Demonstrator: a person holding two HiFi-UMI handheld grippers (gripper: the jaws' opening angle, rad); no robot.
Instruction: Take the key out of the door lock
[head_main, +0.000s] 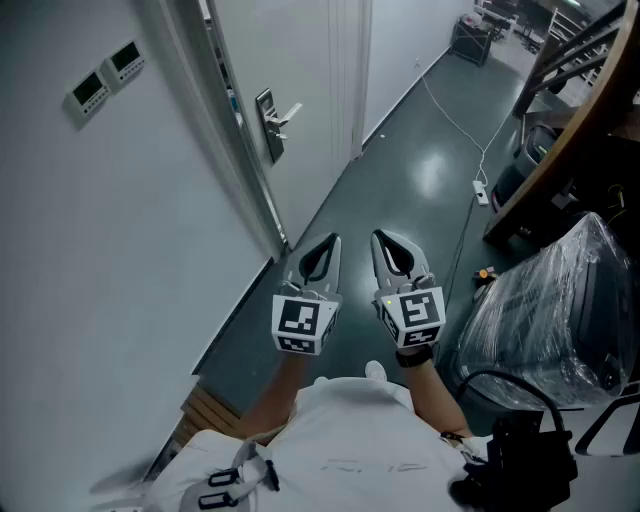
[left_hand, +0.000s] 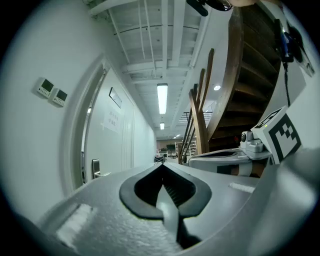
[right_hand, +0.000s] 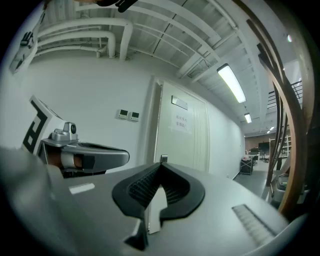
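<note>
Left claw (head_main: 332, 241), right claw (head_main: 380, 238): both closed, empty.

A white wall (head_main: 100, 250) with two small control panels (head_main: 105, 75) runs along a glossy dark floor (head_main: 400, 170). A long ceiling light (left_hand: 162, 97) glows overhead. Opposite the wall rises a curved wooden staircase (left_hand: 250, 100), with a plastic-wrapped bundle (head_main: 560, 310) near it.

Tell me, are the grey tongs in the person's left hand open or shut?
Shut. The grey left tongs have their tips pressed together, with nothing held between them.
</note>
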